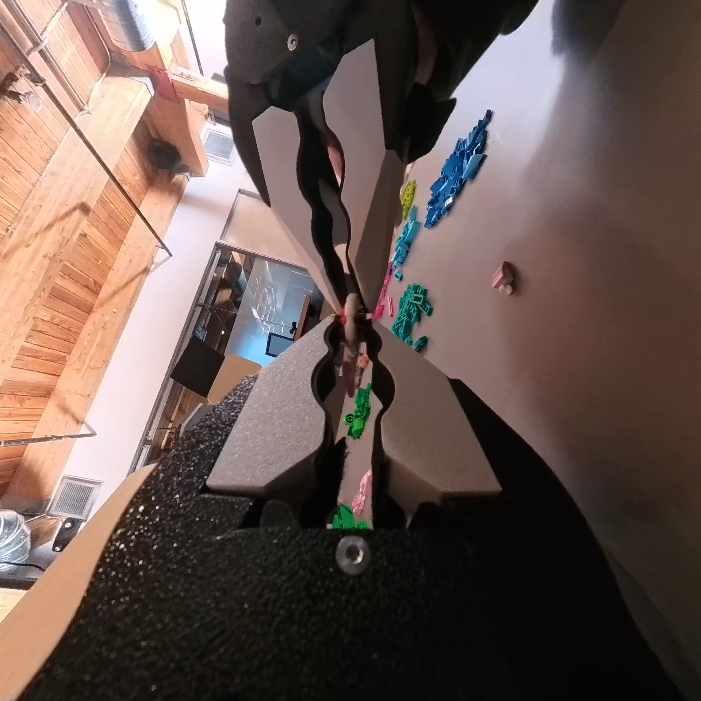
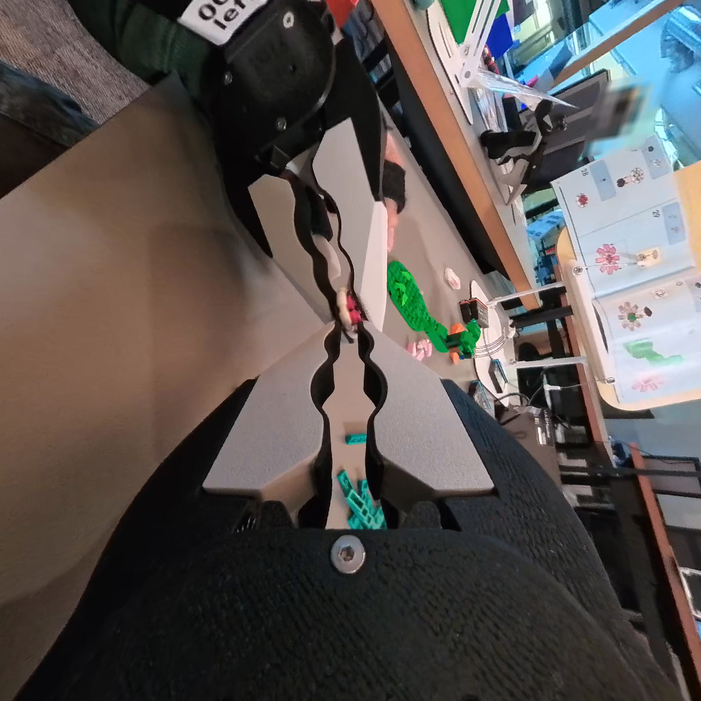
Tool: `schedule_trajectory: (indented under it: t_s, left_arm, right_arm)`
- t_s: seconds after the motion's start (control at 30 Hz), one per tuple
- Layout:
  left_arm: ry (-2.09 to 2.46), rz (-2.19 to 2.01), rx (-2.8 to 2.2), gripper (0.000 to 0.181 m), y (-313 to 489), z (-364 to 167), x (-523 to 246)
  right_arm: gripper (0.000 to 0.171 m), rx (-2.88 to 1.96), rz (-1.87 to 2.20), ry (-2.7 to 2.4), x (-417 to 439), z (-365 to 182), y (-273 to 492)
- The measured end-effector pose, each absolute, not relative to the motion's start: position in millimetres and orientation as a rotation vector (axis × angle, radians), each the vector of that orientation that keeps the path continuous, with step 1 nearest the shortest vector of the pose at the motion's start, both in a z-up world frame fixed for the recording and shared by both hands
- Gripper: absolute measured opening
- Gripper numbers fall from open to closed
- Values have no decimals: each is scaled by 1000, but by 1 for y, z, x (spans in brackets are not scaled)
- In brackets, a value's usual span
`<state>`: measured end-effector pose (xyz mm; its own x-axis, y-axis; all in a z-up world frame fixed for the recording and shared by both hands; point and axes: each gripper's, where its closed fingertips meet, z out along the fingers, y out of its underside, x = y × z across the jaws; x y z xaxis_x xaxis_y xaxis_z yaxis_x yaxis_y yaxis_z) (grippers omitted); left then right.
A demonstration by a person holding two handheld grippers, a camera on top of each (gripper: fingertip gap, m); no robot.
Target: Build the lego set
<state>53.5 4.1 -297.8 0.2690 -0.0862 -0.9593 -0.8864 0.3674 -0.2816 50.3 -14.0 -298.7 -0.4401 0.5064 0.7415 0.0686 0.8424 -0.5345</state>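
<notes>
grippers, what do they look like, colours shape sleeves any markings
Both alike: the left gripper and right gripper have rough black bodies with a silver screw and grey wedge fingers with wavy black pads. One body bears a white sticker. Dark green sleeve behind it.

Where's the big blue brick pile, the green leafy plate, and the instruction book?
blue brick pile (image 1: 457,172), left wrist view, middle of the heap.
green leafy plate (image 2: 407,297), right wrist view, studded top.
instruction book (image 2: 641,288), right wrist view, open page.

Grey-brown surface (image 1: 607,341) w/ Lego sorted by colour: blue pile (image 1: 457,172), teal pile (image 1: 406,239), green pile (image 1: 411,309), lone pink piece (image 1: 503,277); also a green leaf-shaped build (image 2: 413,299) & pale pink flower (image 2: 419,349).
</notes>
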Motion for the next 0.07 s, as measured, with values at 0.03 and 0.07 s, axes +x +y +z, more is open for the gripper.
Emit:
schedule_trajectory:
  t_s: [0.03,0.07]
  left_arm:
    - [1181,704,-1065,9,4,-297,54]
    - [1182,713,-1075,9,4,-298,52]
  right_arm:
    - [7,-415,552,-1980,52,-297,-15]
    - [12,-411,575,-1976,53,-295,-15]
